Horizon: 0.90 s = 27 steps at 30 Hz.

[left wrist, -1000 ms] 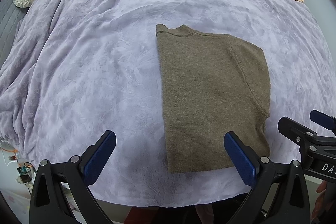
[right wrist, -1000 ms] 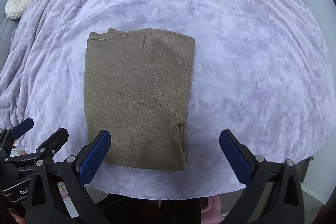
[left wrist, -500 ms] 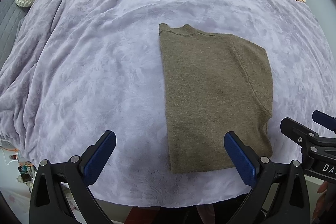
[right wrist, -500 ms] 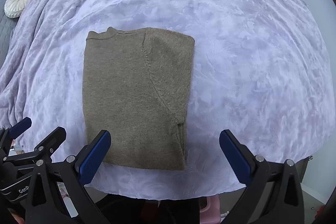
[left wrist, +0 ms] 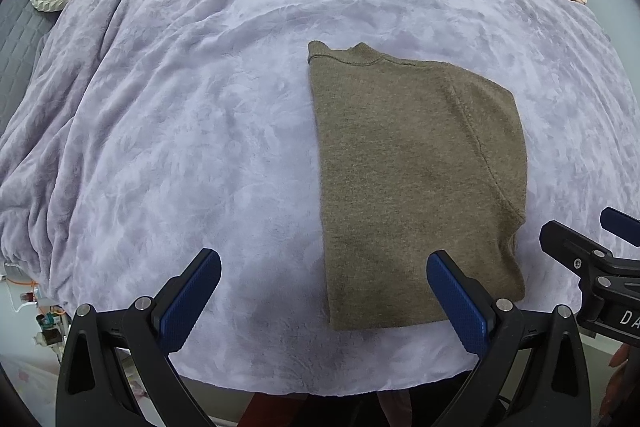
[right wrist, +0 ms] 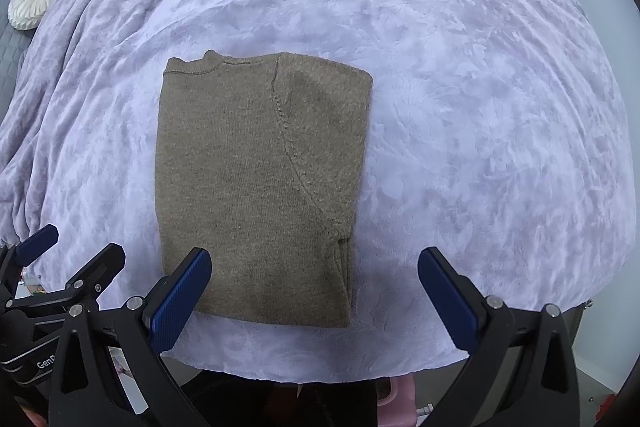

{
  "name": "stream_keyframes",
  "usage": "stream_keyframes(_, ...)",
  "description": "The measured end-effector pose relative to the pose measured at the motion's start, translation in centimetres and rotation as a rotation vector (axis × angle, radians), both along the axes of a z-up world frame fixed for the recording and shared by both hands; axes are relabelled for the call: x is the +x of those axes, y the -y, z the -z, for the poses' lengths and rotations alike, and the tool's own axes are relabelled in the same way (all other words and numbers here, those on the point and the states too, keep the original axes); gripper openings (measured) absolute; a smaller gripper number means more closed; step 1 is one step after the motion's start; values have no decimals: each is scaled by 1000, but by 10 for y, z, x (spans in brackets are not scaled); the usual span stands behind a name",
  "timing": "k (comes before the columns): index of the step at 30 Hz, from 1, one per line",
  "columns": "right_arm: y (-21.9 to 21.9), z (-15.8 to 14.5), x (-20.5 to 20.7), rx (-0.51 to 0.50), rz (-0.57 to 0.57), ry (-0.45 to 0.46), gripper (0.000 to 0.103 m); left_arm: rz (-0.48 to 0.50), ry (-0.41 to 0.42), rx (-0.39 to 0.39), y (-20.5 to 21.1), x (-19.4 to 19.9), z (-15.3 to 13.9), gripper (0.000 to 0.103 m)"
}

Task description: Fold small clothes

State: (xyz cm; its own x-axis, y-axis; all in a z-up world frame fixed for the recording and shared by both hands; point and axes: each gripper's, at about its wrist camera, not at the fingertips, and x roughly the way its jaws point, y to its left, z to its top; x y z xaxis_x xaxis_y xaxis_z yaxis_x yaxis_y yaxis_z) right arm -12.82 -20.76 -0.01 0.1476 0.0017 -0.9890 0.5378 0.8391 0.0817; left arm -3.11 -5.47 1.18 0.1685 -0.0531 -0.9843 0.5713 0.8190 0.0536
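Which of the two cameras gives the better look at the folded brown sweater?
The right wrist view: the sweater lies near the middle with only one near corner behind a finger. The left wrist view shows it off to the right, a fingertip covering more of its near edge.

The left hand-held gripper (left wrist: 323, 291) is hanging with its blue-padded fingers (left wrist: 190, 297) spread wide, gripping nothing. The right hand-held gripper (right wrist: 314, 287) is sitting just beside it, likewise spread wide and unloaded.
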Motion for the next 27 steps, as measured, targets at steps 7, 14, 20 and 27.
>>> stream_keyframes(7,-1,0,0,1,1,-1,103,4,6,8,1,1,0,103)
stream_keyframes(14,-1,2,2,3,-2,-8,103,4,11,10,1,1,1,103)
stream_keyframes(20,1,3,7,-2,-15,-17,103,4,16,12,0,3,2,103)
stream_keyframes(27,0,4,8,-2,-15,-19,103,3,27,27,2,6,3,103)
